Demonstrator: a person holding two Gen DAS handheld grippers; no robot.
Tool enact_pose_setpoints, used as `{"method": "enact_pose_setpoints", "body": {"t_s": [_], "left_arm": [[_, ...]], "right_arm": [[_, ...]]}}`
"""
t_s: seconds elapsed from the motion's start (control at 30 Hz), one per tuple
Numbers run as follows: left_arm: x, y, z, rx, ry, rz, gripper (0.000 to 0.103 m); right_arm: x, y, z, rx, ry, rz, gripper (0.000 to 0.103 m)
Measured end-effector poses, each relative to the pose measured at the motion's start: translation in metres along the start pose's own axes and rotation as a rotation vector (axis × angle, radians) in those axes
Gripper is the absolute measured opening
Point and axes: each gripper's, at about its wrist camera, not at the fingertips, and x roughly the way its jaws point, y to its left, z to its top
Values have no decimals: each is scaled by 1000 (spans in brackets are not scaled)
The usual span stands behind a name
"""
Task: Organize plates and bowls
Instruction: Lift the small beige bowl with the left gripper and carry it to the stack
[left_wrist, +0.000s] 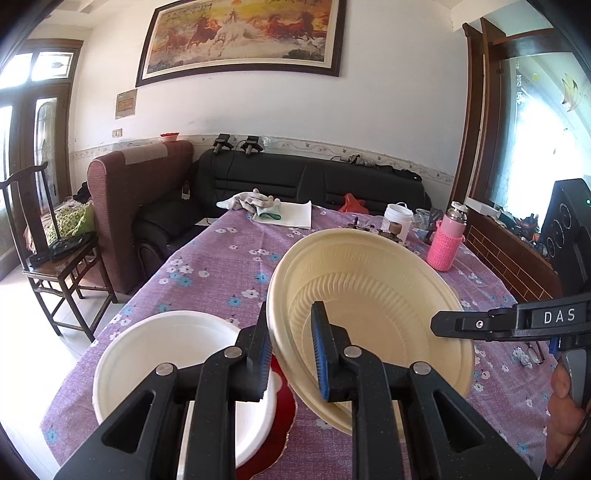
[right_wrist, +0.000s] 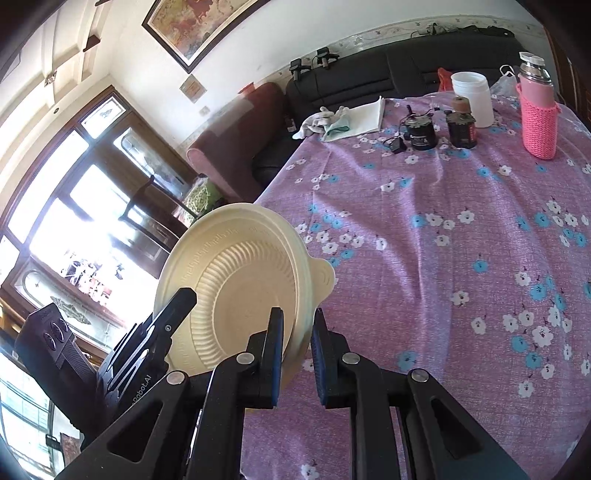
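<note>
From the left wrist camera, the left gripper (left_wrist: 290, 354) has its fingers (left_wrist: 320, 350) clenched on the near rim of a cream bowl (left_wrist: 369, 317), one pad inside the wall and one outside, so the bowl hangs tilted in the air above the desk (left_wrist: 221, 258), probably so it can be carried over and nested. Below and to the left, a white bowl (left_wrist: 162, 354) sits on a red plate (left_wrist: 277, 417); most of that plate is covered by the bowl and the gripper body, so its full shape is hard to make out. The right gripper (left_wrist: 458, 324) reaches in from the right, its tip at the bowl's far rim, its own grip unreadable here. From the right wrist camera, the right gripper (right_wrist: 297, 354) straddles the bowl's (right_wrist: 236, 291) edge, but I cannot tell whether the fingers (right_wrist: 275, 350) press it or merely bracket it. The other gripper (right_wrist: 173, 310) meets the opposite rim. The stack is out of view here.
</note>
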Motion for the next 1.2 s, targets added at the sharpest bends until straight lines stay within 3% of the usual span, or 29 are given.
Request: {"method": "enact_pose_setpoints", "body": {"t_s": [1.2], "left_arm": [[-31, 111, -22, -174, -12, 146, 18]], "right_arm": [[89, 97, -7, -146, 148, 60, 18]]}}
